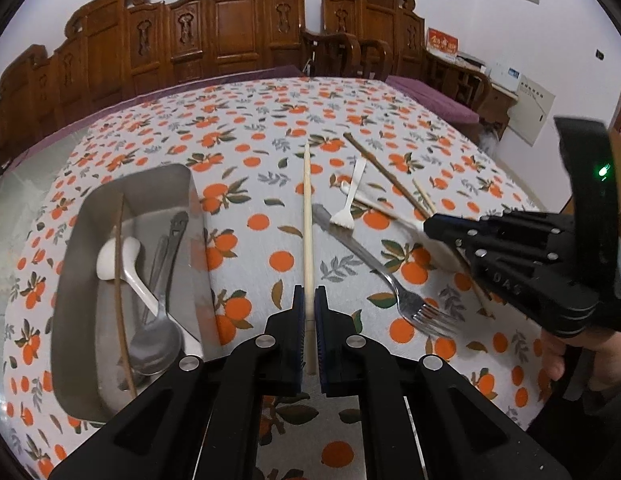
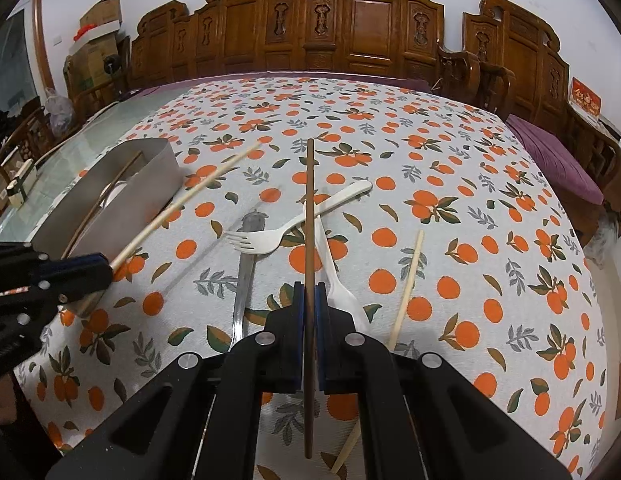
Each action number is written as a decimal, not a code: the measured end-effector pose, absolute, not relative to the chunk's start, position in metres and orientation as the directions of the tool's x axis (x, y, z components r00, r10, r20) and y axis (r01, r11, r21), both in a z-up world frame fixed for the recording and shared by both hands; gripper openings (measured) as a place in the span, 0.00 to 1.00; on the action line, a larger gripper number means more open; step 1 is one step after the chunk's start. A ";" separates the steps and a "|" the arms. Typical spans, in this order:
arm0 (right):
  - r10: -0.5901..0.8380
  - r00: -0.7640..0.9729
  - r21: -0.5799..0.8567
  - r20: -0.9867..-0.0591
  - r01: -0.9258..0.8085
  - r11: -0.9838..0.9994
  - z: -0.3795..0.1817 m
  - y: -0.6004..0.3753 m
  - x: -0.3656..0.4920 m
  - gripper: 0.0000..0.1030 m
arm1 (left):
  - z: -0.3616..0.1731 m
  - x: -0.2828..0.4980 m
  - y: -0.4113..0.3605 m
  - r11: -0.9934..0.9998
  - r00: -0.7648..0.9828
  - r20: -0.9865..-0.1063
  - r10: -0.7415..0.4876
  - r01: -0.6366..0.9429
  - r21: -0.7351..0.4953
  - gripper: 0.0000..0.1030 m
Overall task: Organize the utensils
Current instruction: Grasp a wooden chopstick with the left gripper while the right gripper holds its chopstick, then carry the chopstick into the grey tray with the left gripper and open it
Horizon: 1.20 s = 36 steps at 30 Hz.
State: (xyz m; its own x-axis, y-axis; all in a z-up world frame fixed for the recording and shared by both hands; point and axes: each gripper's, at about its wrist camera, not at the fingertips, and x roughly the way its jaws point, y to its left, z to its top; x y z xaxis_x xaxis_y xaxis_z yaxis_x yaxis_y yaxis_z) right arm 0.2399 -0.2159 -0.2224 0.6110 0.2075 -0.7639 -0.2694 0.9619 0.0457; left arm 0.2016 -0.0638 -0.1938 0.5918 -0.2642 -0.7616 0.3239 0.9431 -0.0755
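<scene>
Metal tray [image 1: 130, 188] holding spoons and a dark chopstick, left claw [image 1: 309, 312] clamping pale chopstick [image 1: 308, 220] pointing straight ahead, right claw [image 2: 309, 304] clamping dark chopstick [image 2: 309, 208] likewise.

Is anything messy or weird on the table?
Yes. A white plastic fork, a white plastic spoon and a metal fork lie crossed in a jumble on the tablecloth, outside the metal tray. A lone pale chopstick lies apart. Nothing looks broken or spilled.
</scene>
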 end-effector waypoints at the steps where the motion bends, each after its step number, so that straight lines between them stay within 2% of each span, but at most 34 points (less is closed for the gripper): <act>1: 0.209 0.611 0.047 -0.763 -0.270 0.962 -0.222 -0.215 0.240 0.06 | -0.192 0.201 -0.062 0.943 0.595 -0.759 -0.266 0.322 -0.078 0.04; 19: 0.274 0.617 0.068 -0.738 -0.335 0.940 -0.209 -0.193 0.227 0.06 | -0.147 0.182 -0.014 0.959 0.667 -0.700 -0.254 0.268 -0.092 0.04; 27: 0.309 0.617 0.071 -0.724 -0.379 0.923 -0.201 -0.177 0.217 0.06 | -0.149 0.181 0.011 0.971 0.662 -0.716 -0.219 0.217 -0.095 0.04; 36: 0.313 0.616 0.070 -0.723 -0.386 0.920 -0.202 -0.174 0.215 0.06 | -0.176 0.197 0.034 0.986 0.606 -0.781 -0.152 0.149 -0.076 0.04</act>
